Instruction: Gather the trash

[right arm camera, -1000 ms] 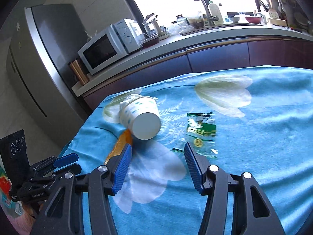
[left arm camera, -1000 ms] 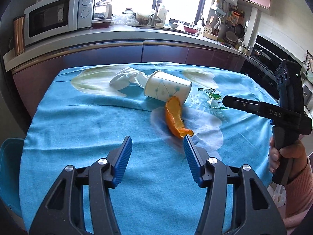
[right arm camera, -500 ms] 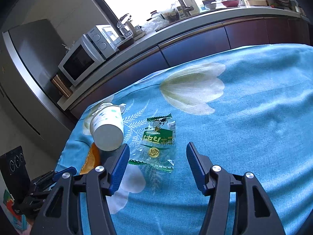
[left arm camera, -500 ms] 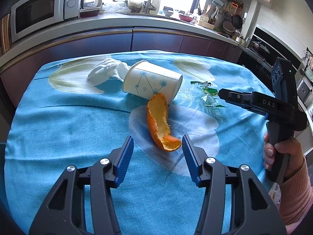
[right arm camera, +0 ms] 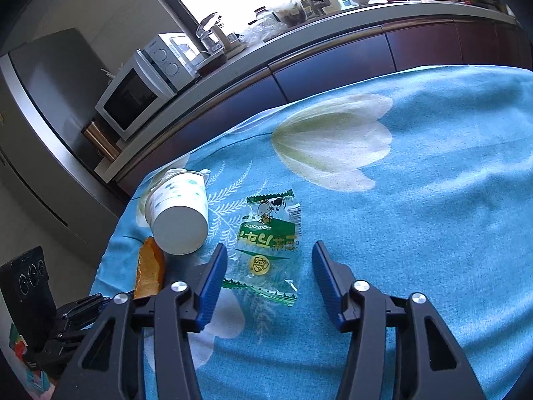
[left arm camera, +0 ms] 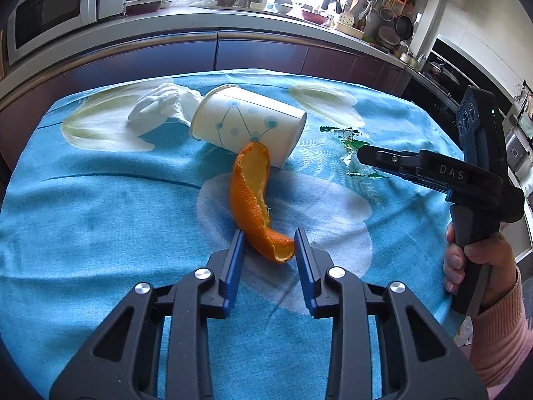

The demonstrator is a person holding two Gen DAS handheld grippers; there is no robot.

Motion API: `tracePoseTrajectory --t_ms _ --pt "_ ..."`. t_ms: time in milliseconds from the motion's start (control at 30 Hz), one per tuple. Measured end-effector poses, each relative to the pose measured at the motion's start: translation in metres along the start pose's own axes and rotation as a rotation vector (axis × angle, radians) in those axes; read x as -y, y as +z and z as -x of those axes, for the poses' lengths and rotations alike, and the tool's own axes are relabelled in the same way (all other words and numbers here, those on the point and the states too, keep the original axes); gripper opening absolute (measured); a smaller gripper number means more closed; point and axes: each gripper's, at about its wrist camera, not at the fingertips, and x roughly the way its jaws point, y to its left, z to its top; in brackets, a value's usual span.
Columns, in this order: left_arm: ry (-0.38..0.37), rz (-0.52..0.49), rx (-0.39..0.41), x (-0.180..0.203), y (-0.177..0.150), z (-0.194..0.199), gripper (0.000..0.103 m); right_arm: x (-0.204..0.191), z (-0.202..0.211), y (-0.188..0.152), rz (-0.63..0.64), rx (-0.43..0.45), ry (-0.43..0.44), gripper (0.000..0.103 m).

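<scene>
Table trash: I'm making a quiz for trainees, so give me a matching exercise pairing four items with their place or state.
Things:
1. orange peel
2. paper cup
3. snack wrapper
4. crumpled tissue

States:
A. at the cup's open end
B. flat, ahead of the right gripper
C. tipped on its side
D. one end between the left gripper jaws

Pairs: 1-D, 2-C, 3-B, 4-A
</scene>
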Motion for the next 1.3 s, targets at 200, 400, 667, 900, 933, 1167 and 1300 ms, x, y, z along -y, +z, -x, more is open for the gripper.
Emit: tracePoseTrajectory --t_ms 200,400,667,900,933,1167,1300 --pt "-0.004 0.015 0.010 -0.005 -0.001 0.005 0.022 0.000 -0.001 -0.001 0.003 -0.010 0.015 0.015" --pt "0.003 0.022 0.023 -0.008 -0.005 0.013 0.013 -0.002 0.002 -0.003 0.013 -0.004 0.034 0.006" --pt "0.006 0.050 0.044 -0.020 -0.011 0.029 0.006 -0.004 0.009 -0.005 0.012 0.014 0.065 0.002" --pt "0.010 0.035 0.052 -0.019 -0.018 0.040 0.006 -0.006 0.019 -0.013 0.005 0.021 0.103 0.002" --pt "0.007 0.028 0.050 -0.018 -0.018 0.039 0.006 -0.006 0.020 -0.013 0.005 0.019 0.105 0.002" --pt "0.038 0.024 0.018 -0.019 -0.019 0.026 0.026 -0.007 0.017 -0.016 -0.001 0.003 0.088 0.007" --pt "0.036 0.023 0.015 -0.018 -0.018 0.022 0.028 -0.004 0.011 -0.016 -0.017 -0.019 0.077 0.021"
